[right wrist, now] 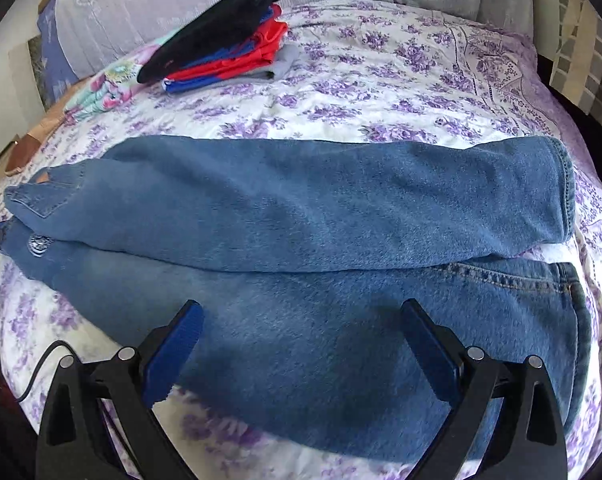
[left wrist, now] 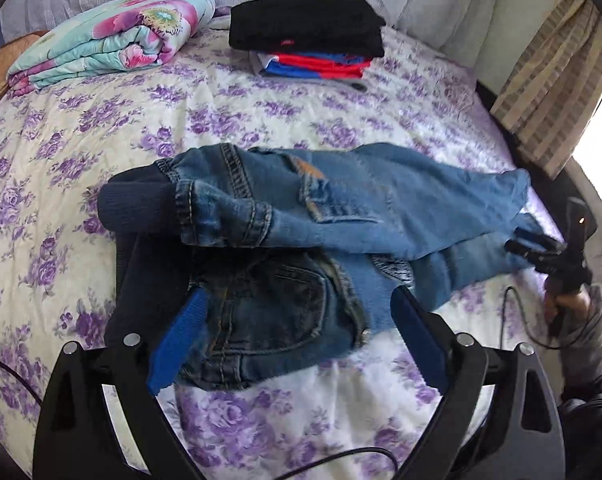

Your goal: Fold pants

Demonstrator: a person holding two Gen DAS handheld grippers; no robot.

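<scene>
Left wrist view looks down on the jeans lying across the bed, one leg laid over the other, the dark ribbed waistband end nearest this camera. The left gripper hangs just above the seat pocket with its jaws spread wide and nothing pinched between them. From the right wrist view the right gripper is likewise wide apart over the lower leg, gripping nothing. Behind the jeans, a stack of folded clothes sits near a floral quilt, well apart from the denim
</scene>
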